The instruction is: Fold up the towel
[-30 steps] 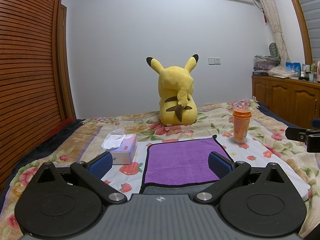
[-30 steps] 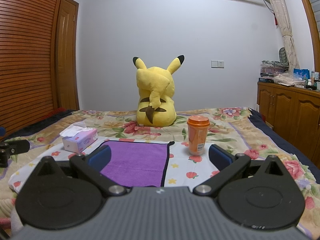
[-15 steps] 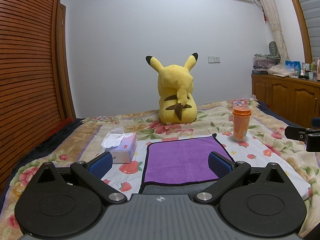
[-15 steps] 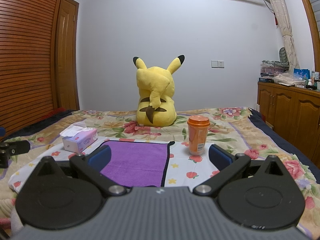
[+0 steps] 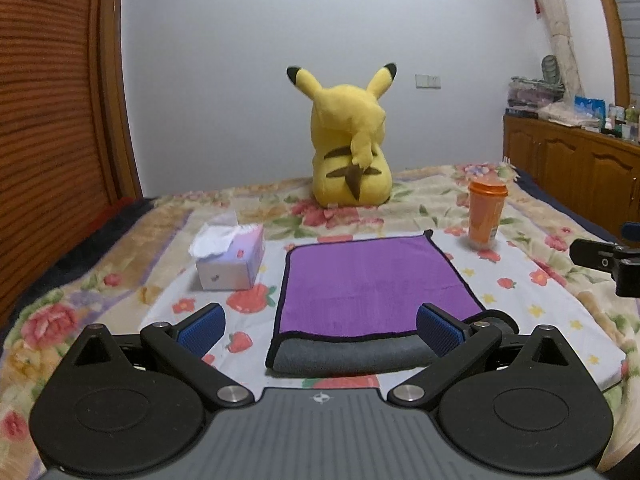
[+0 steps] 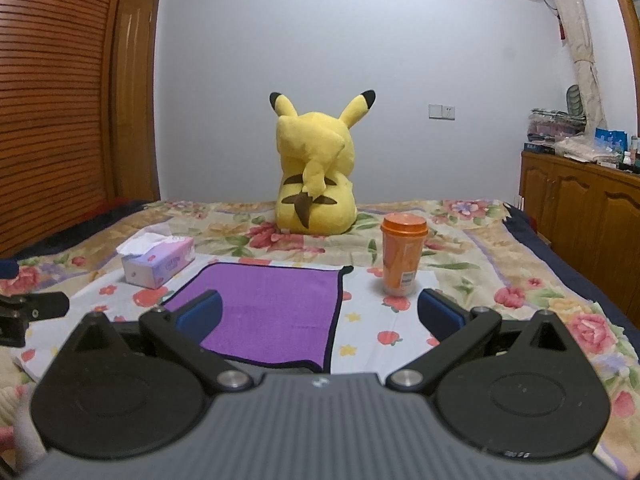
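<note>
Comparing with a second back: left gripper (image 5: pixel 319 326) has tipped down and closed in on the towel (image 5: pixel 372 280), so the near folded edge with its grey underside now fills the space between the fingers (image 5: pixel 202 326). Those are spread wide, holding nothing. Right gripper (image 6: pixel 319 312) barely moved; its fingers (image 6: pixel 440 314) are also spread and empty, pointing past the towel's right edge (image 6: pixel 276 300).

Towel lies flat on the bed (image 5: pixel 532 280), already doubled over once by the look of the grey layer at the front, though that edge is partly hidden by the gripper body, so not certain. Tissue box (image 5: pixel 230 258) sits just left of it, orange cup (image 5: pixel 486 216) off the far right corner, yellow plush toy (image 5: pixel 348 144) well behind.

Read: left side is lining up for a grab on the near edge; next fold not yet started. Right needs to shift left before both can lift together.
</note>
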